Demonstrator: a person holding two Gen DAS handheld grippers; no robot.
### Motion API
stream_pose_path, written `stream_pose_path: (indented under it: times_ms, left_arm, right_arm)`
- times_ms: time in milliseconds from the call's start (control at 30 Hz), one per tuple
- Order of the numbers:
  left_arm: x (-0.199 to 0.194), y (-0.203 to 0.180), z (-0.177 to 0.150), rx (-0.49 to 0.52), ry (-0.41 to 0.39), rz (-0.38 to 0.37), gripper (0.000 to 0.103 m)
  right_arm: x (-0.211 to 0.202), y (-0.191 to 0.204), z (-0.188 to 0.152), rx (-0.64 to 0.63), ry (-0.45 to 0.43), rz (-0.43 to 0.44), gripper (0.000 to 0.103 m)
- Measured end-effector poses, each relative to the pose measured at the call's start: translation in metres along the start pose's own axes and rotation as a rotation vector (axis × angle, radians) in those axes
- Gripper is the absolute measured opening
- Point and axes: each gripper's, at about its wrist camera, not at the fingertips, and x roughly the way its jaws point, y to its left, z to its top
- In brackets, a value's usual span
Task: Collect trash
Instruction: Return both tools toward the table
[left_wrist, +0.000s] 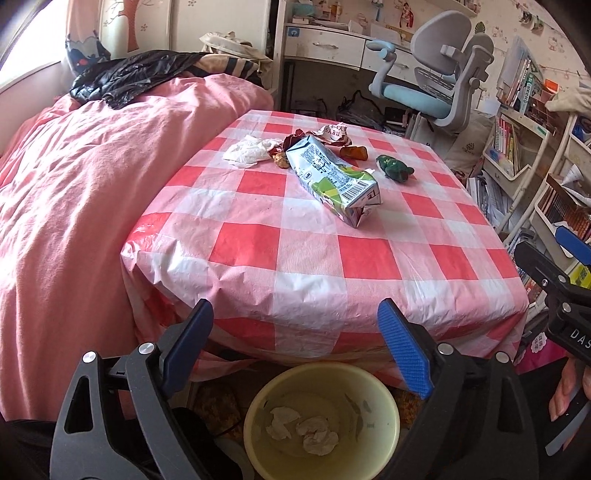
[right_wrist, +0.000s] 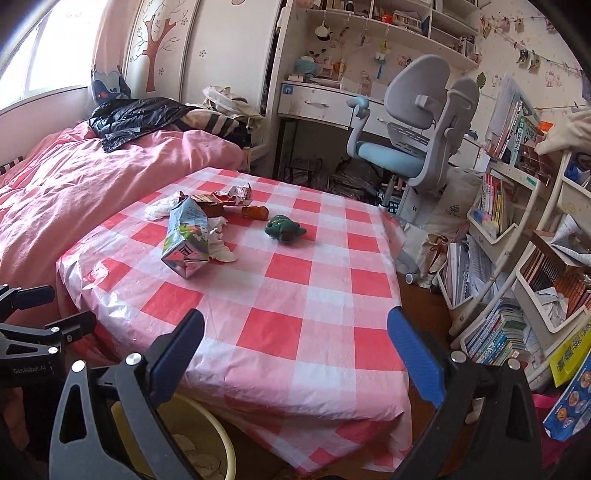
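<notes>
Both the left gripper (left_wrist: 297, 343) and the right gripper (right_wrist: 295, 350) are wide and empty. The carton (left_wrist: 332, 175) lies mid-frame on the table (left_wrist: 369, 258). Grab its middle, then drop it into the bin (left_wrist: 384, 402) at the bottom.

Left gripper (left_wrist: 295, 325): black plastic arms with triangular cut-outs, silver round screw heads at the pivots, blue ribbed pads on the fingers (left_wrist: 404, 349). Right gripper (right_wrist: 295, 336): same build, black frame, silver screws, blue textured pads. White lettering marks a black body at the left edge of the right wrist view. Fingertips of a hand (left_wrist: 567, 387) show at lower right of the left wrist view.
</notes>
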Motion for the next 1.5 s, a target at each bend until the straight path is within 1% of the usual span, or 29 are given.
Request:
stream_pose_path:
  times_ms: [300, 1000, 1133, 1233, 1300, 1333, 1367, 1433, 1500]
  left_arm:
    - [-0.002, -0.003, 0.0, 0.005, -0.012, -0.003, 0.088]
    - [0.003, -0.009, -0.006, 0.034, 0.004, 0.017, 0.089]
    - [0.002, -0.006, -0.005, 0.027, 0.007, 0.019, 0.089]
    - [-0.008, 0.002, 0.009, -0.011, 0.007, 0.033, 0.089]
    - [-0.019, 0.01, 0.026, -0.021, -0.051, 0.037, 0.089]
    - [-0.021, 0.015, 0.035, -0.006, -0.08, 0.059, 0.091]
    - [-0.018, 0.019, 0.044, 0.005, -0.089, 0.08, 0.091]
    - [-0.006, 0.032, 0.061, 0.001, -0.078, 0.125, 0.091]
    - [0.009, 0.051, 0.08, -0.057, -0.055, 0.136, 0.091]
  right_arm:
    - [-0.001, 0.0, 0.0, -0.002, 0.002, 0.0, 0.095]
    - [0.0, 0.0, -0.001, 0.001, 0.012, 0.01, 0.095]
    - [0.001, 0.001, 0.001, -0.004, 0.016, 0.02, 0.095]
    - [-0.001, 0.0, 0.005, 0.011, 0.014, 0.039, 0.095]
    - [0.002, -0.002, 0.007, 0.046, 0.033, 0.091, 0.095]
    - [0.004, 0.0, 0.008, 0.051, 0.041, 0.108, 0.095]
    - [0.008, 0.003, 0.01, 0.048, 0.053, 0.129, 0.095]
    - [0.018, 0.013, 0.016, 0.015, 0.075, 0.161, 0.095]
    - [0.03, 0.023, 0.025, -0.018, 0.094, 0.193, 0.095]
